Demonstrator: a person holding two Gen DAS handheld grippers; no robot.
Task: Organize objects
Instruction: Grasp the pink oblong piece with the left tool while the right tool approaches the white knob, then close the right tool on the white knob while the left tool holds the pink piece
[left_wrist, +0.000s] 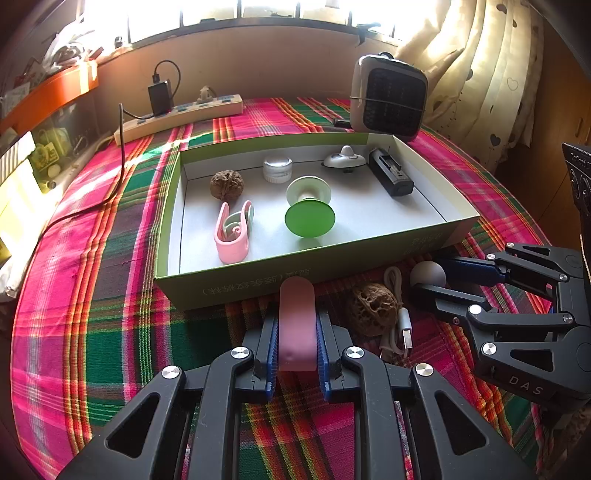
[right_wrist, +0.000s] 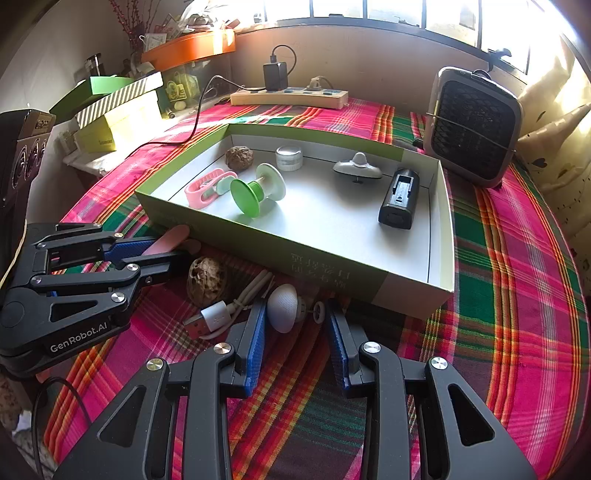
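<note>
My left gripper (left_wrist: 297, 321) is shut on a pink rounded bar (left_wrist: 297, 325), held just in front of the green box's near wall (left_wrist: 258, 280); it also shows in the right wrist view (right_wrist: 168, 240). My right gripper (right_wrist: 295, 314) is open around a small white mushroom-shaped object (right_wrist: 282, 306) on the cloth, fingers on both sides, apart from it. A walnut (right_wrist: 207, 280) and a white USB cable (right_wrist: 221, 314) lie between the grippers. The box holds another walnut (left_wrist: 226, 184), a pink clip (left_wrist: 232, 232), a green spool (left_wrist: 309, 206), a small jar (left_wrist: 277, 169), a grey spinning top (left_wrist: 344, 158) and a black device (left_wrist: 391, 176).
A grey fan heater (right_wrist: 472, 125) stands at the back right of the plaid-covered table. A power strip (right_wrist: 290, 96) with a charger lies along the back wall. Stacked boxes (right_wrist: 118, 114) sit at the left. A curtain (left_wrist: 480, 74) hangs at the right.
</note>
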